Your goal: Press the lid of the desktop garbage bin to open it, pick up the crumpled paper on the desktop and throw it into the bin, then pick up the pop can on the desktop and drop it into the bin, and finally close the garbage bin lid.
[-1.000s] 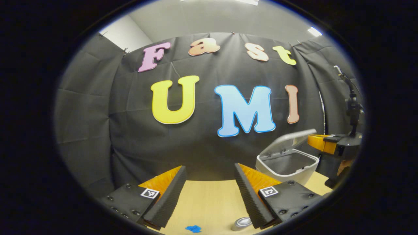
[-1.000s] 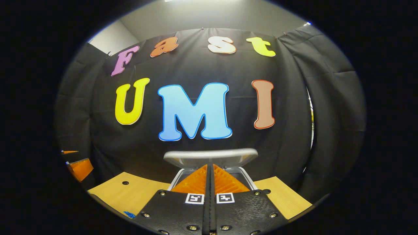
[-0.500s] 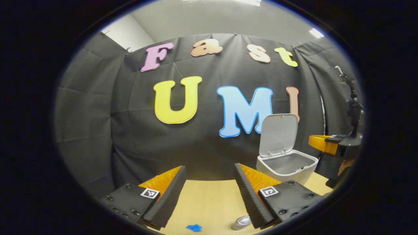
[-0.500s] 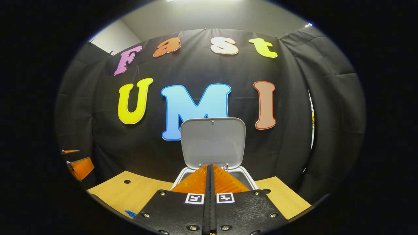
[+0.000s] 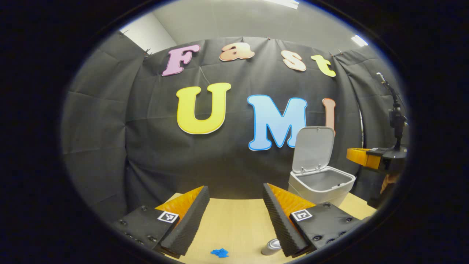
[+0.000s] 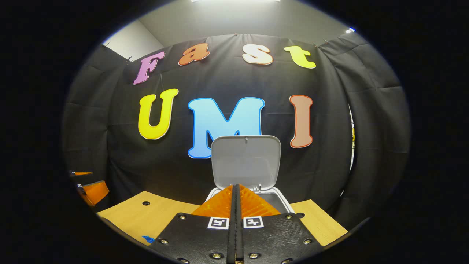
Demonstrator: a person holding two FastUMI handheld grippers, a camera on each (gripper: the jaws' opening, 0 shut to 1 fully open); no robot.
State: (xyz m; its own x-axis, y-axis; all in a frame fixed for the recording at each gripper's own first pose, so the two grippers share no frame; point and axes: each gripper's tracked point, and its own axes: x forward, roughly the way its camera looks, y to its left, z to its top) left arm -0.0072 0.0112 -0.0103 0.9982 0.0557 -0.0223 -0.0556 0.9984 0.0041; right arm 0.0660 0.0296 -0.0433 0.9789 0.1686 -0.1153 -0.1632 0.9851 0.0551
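Grey lid [image 6: 246,161] stood upright over the bin [image 5: 321,185] — opening looked done. Right gripper [image 6: 236,189] was clenched empty, left gripper [image 5: 234,209] released; next, the left one needed lowering onto the blue crumpled paper [image 5: 220,252] — beside the can [image 5: 271,246].

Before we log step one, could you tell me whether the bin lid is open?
Open: the lid stands upright behind the bin, whose interior shows.

In the left gripper view, the left gripper [image 5: 235,193] hangs over the wooden desktop [image 5: 234,223] with its fingers spread wide and nothing between them. Near the desktop's front edge lie a blue crumpled paper [image 5: 220,252] and a pop can [image 5: 271,246], the can beside the right-hand finger. Toward the far right corner stands the garbage bin [image 5: 319,185], its lid [image 5: 313,148] raised upright. The right gripper [image 5: 361,157] hovers just right of it
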